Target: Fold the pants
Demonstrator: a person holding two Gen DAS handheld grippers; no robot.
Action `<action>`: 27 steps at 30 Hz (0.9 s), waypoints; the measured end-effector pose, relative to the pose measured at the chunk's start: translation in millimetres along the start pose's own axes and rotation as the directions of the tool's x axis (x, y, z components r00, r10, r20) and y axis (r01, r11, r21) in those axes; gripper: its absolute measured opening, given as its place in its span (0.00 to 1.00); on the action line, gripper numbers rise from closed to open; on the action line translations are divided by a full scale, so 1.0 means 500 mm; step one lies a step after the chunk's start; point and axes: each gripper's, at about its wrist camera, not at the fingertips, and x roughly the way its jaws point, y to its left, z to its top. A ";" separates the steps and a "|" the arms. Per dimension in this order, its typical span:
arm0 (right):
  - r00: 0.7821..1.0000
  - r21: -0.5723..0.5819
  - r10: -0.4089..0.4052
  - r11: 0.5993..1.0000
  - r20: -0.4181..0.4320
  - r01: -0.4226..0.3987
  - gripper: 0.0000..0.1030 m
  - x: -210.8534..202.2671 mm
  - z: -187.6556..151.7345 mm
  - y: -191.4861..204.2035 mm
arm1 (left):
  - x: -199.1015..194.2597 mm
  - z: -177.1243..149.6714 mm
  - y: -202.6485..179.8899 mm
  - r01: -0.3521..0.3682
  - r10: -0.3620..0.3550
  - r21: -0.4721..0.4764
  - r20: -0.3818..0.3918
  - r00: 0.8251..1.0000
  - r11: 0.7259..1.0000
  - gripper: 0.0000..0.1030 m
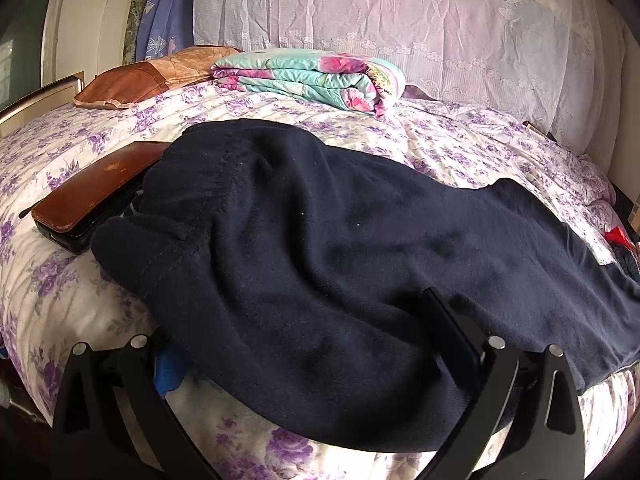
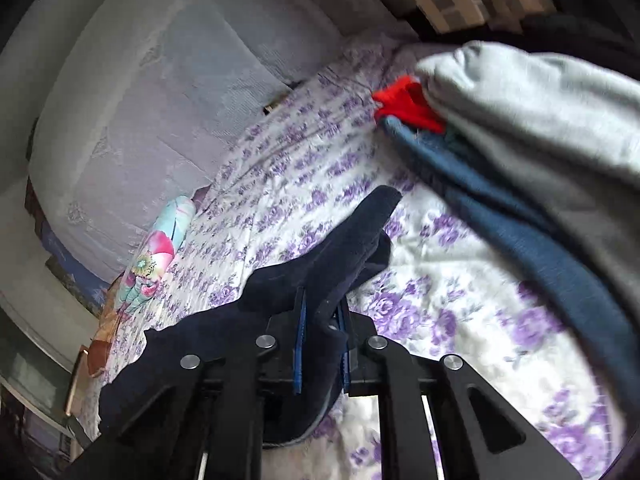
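On the floral-sheeted bed (image 1: 60,304), the dark navy pants (image 1: 340,272) are lying spread across the middle, one edge overlapping a brown case (image 1: 96,196). I am angling my left gripper (image 1: 308,344) downward over their near edge, jaws standing wide around the cloth, pressing nothing. My right gripper (image 2: 322,320) is tilting down too, pinching a fold of the pants between its narrowed blue pads (image 2: 300,340).

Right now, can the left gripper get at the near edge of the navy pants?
Probably yes. The left gripper stands wide open with the navy pants lying between its fingers; nothing covers that edge. The right gripper pinches another part.
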 end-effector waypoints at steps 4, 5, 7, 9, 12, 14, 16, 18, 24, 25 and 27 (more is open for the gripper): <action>0.973 -0.057 -0.183 0.983 -0.142 0.176 0.42 0.013 -0.021 -0.077 | 0.004 0.001 -0.003 -0.008 0.008 0.002 -0.001 1.000 1.000 0.95; 0.961 -0.037 -0.242 0.970 -0.135 0.240 0.36 0.008 -0.033 -0.105 | 0.004 0.001 -0.002 -0.007 0.007 0.001 -0.006 1.000 1.000 0.95; 0.981 0.076 -0.172 0.981 -0.087 0.178 0.37 -0.037 -0.038 -0.130 | 0.004 0.003 0.000 0.001 -0.001 0.003 -0.017 1.000 1.000 0.95; 0.994 0.146 -0.111 0.983 -0.004 0.110 0.39 -0.095 -0.035 -0.126 | 0.002 0.006 0.003 0.016 -0.015 0.009 -0.034 0.999 1.000 0.95; 1.000 0.110 -0.011 0.994 -0.021 0.013 0.38 -0.114 -0.036 -0.084 | -0.007 0.008 0.014 0.032 -0.031 0.004 -0.050 0.998 0.999 0.95; 0.995 0.111 0.062 0.992 -0.072 -0.054 0.38 -0.095 -0.047 -0.058 | -0.019 0.005 0.021 0.035 -0.036 -0.007 -0.054 0.998 0.999 0.95; 0.988 0.137 0.102 0.987 -0.117 -0.086 0.38 -0.057 -0.058 -0.043 | -0.038 0.002 0.031 0.049 -0.051 -0.022 -0.058 0.997 0.999 0.95; 0.985 0.165 0.088 0.984 -0.145 -0.064 0.38 -0.028 -0.071 -0.045 | -0.057 -0.001 0.041 0.060 -0.062 -0.030 -0.062 0.996 0.998 0.95; 0.966 0.293 0.134 0.954 -0.222 -0.066 0.36 0.047 -0.085 -0.092 | -0.113 -0.004 0.074 0.017 -0.017 -0.017 -0.040 0.999 1.000 0.95; 0.964 0.315 0.149 0.946 -0.219 -0.075 0.36 0.053 -0.080 -0.097 | -0.118 -0.003 0.080 0.027 -0.028 -0.029 -0.044 0.999 0.999 0.95; 0.964 0.331 0.164 0.940 -0.210 -0.088 0.35 0.056 -0.078 -0.097 | -0.122 0.001 0.092 0.065 -0.069 -0.063 -0.054 0.996 0.996 0.95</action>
